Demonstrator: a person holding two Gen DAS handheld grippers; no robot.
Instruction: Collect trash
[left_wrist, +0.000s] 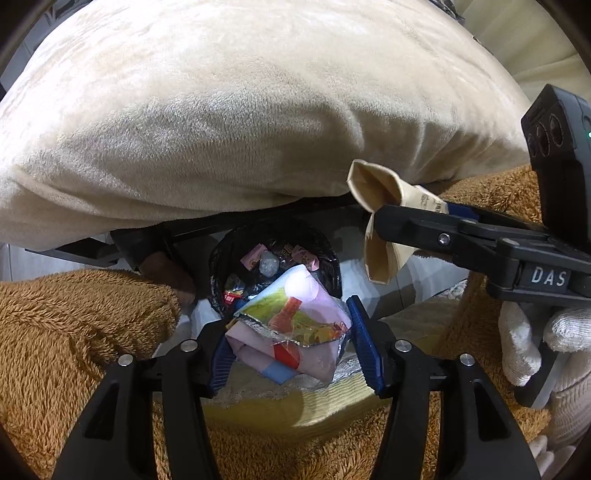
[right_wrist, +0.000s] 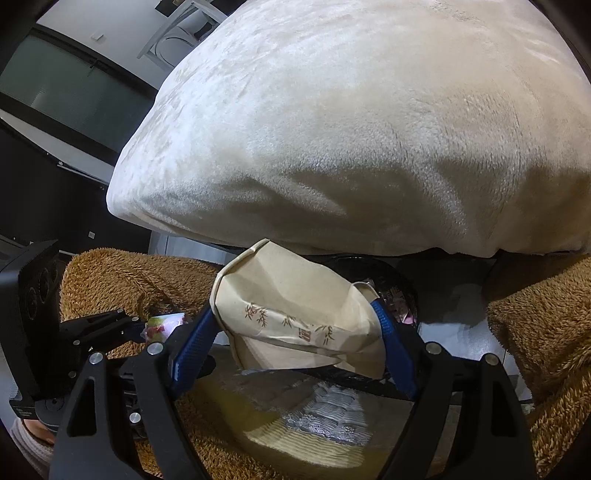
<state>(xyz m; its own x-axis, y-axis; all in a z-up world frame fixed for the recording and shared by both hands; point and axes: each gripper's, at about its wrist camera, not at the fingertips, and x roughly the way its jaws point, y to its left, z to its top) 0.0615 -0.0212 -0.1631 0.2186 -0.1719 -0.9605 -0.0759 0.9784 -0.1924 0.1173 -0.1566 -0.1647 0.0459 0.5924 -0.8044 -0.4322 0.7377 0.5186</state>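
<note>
The left gripper (left_wrist: 291, 343) has its ribbed blue pads spread around a glossy, crumpled foil snack wrapper (left_wrist: 291, 325), one pad visibly clear of it, directly above the round bin (left_wrist: 275, 266). The black-lined bin holds small crinkled wrappers. Right of the bin, the right gripper (right_wrist: 299, 332) clamps a creased tan paper bag (right_wrist: 295, 306). Beyond lies a plush cream cushion (left_wrist: 240, 110).

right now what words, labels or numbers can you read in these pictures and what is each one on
"DAS": white letters on the black body of the right tool, seen from the left wrist; it may be cut off.
Paper bag: small dark print beside the bamboo drawing, too blurred to read.
Snack wrapper in the left tool: pictures only, no legible words.
Red scrap in the trash bin: white marks, too small to read.
</note>
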